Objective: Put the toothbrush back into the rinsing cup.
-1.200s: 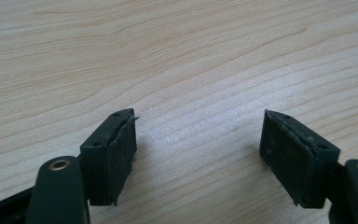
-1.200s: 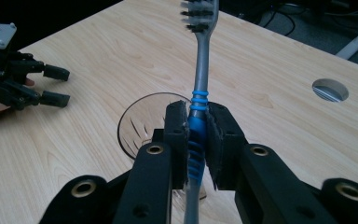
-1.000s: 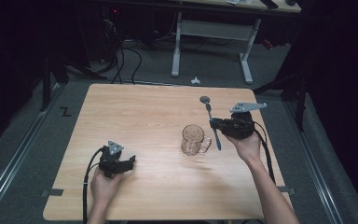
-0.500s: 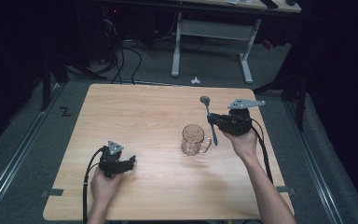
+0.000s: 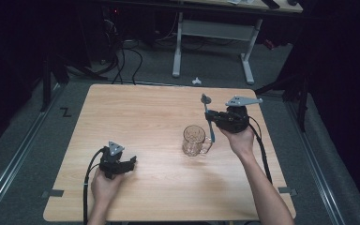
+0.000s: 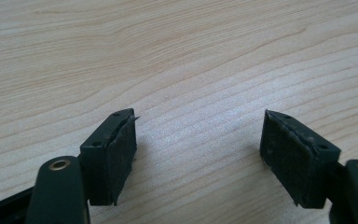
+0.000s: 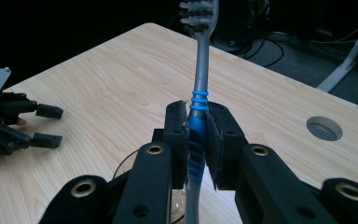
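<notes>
We find a dim room with grey flooring, cables on the floor and a white-legged desk [image 5: 211, 35] behind a light wooden counter [image 5: 136, 117]. The counter has a round cable hole [image 7: 324, 128], seen in the right gripper view.

The right gripper [image 5: 212, 117] is held above the right part of the counter, in the person's right hand [image 5: 238, 139]. Its jaws are closed on a toothbrush [image 7: 198, 100], and the pads press on the blue ribbed section of the handle. In the right gripper view the toothbrush stands roughly upright between the jaws: the grey neck and bristle head rise above them, and the lower handle runs down below them. In the high view the bristle head lies on the far side of the gripper, clear of the counter.

A clear glass mug [image 5: 195, 139] stands on the counter just beside and below the right gripper, on its near left, handle towards the right hand. The lower end of the toothbrush sits close above the mug's rim; we cannot tell whether they touch.

The left gripper [image 5: 132, 163] rests low at the near left of the counter, well apart from the mug. Its jaws stand open over bare wood, with nothing between the pads [image 6: 121, 156].
</notes>
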A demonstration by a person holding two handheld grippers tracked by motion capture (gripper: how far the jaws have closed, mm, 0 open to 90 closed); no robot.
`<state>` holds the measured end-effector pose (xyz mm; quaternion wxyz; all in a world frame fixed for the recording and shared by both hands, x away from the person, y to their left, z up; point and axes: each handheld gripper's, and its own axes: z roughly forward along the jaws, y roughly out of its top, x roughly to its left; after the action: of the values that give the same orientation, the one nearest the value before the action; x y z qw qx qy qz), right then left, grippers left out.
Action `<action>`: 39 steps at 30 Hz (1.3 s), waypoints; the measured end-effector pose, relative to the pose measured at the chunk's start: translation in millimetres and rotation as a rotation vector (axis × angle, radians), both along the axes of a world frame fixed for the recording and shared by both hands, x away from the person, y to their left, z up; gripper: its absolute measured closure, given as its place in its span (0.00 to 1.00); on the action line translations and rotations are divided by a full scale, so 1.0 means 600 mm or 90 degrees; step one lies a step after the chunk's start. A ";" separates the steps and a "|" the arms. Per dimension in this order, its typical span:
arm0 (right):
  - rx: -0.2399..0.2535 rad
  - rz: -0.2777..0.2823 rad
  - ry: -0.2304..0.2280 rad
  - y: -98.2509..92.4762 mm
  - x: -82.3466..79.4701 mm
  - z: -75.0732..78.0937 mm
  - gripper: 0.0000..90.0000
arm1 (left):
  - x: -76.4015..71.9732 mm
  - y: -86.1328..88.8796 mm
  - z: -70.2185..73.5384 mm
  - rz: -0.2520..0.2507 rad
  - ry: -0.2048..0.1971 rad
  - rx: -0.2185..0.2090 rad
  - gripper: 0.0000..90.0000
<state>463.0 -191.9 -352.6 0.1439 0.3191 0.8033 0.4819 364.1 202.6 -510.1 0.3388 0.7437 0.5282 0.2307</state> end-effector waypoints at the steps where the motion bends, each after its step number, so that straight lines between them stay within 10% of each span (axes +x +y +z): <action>1: 0.001 0.000 0.001 0.001 0.001 0.000 0.88 | 0.000 0.000 0.000 0.000 0.000 0.000 0.31; 39: -0.007 0.001 0.007 0.004 0.004 -0.014 0.88 | 0.000 0.000 0.000 0.000 0.000 -0.001 0.31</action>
<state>465.6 -189.4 -360.7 0.1411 0.3201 0.8070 0.4759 364.1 202.7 -510.1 0.3392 0.7435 0.5283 0.2304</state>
